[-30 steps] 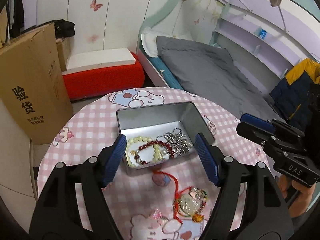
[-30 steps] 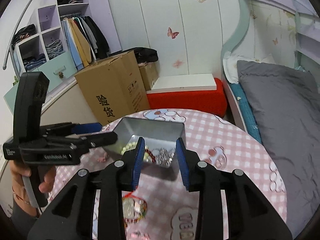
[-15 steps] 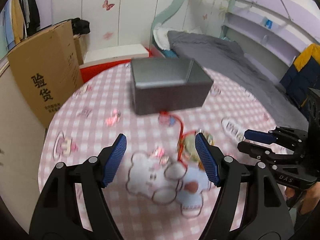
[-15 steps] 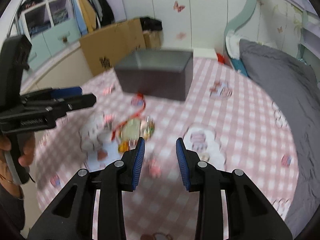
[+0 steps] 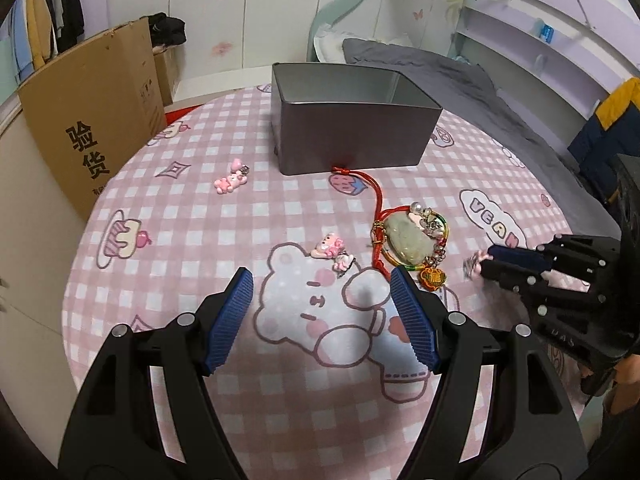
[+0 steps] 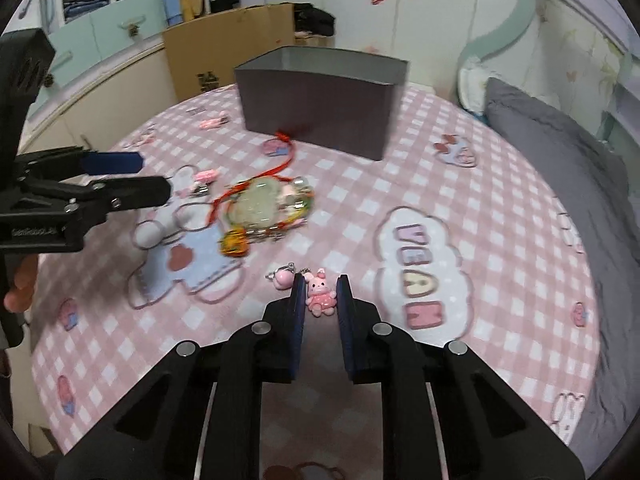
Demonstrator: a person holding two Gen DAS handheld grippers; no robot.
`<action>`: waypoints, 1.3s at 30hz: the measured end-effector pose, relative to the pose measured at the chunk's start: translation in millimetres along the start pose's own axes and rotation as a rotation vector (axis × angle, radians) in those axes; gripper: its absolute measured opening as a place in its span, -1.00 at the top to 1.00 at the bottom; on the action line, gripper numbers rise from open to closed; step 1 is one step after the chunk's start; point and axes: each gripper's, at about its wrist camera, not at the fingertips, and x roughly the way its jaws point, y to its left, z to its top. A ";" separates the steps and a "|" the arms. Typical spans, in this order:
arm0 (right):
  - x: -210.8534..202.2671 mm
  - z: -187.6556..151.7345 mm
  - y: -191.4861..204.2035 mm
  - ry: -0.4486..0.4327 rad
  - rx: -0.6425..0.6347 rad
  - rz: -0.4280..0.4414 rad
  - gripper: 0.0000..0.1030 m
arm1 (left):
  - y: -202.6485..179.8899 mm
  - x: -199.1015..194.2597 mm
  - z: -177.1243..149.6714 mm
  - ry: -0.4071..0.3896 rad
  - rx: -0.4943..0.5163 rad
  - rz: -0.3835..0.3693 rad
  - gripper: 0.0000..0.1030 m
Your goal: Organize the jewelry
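Pink checked tablecloth (image 5: 192,240), grey tin (image 5: 352,136) at its far side. Left view: left gripper (image 5: 322,316) spread, empty, well short of the tin.

Right view: right gripper (image 6: 319,300) nearly closed around pink bunny charm (image 6: 319,298) — grip unconfirmed; the small charm could slip. Half a second ago its jaws were empty.

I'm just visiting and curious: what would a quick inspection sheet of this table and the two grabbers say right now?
Surface: round table with pink checked cartoon cloth.
Job's things: open grey tin; jade pendant on red cord; pink bunny charm; other pink charms loose on the cloth.
Clutter: nothing seen.
Grippers: left gripper open, empty, above the cloth; right gripper open, fingers either side of the bunny charm.
Cables: nothing seen.
Surroundings: cardboard box, bed, wardrobe shelves.
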 end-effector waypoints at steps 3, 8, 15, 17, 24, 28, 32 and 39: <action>-4.1 2.8 -10.5 -0.020 0.040 -0.002 0.73 | -0.6 7.4 1.9 0.010 0.001 0.002 -0.36; -15.4 10.5 -21.0 -0.056 0.070 0.000 0.73 | -0.4 19.3 7.0 0.028 -0.009 -0.004 -0.21; -21.0 23.3 -25.7 -0.086 0.082 0.017 0.73 | -2.1 30.9 7.1 0.052 0.008 0.003 0.10; -20.4 25.9 -25.5 -0.091 0.084 0.021 0.73 | -3.6 32.2 7.4 0.053 0.020 0.013 0.20; -22.2 36.7 -26.2 -0.114 0.090 0.040 0.73 | -8.3 33.9 11.3 0.055 0.049 0.012 0.68; -27.1 45.7 -27.8 -0.137 0.093 0.048 0.73 | -6.7 24.0 17.4 0.022 0.035 -0.020 0.68; -35.5 59.1 -30.9 -0.175 0.096 0.055 0.73 | -2.2 2.5 32.7 -0.035 0.011 -0.090 0.68; -39.2 94.7 -35.8 -0.241 0.102 0.074 0.73 | -1.1 -20.0 78.8 -0.135 0.017 -0.160 0.68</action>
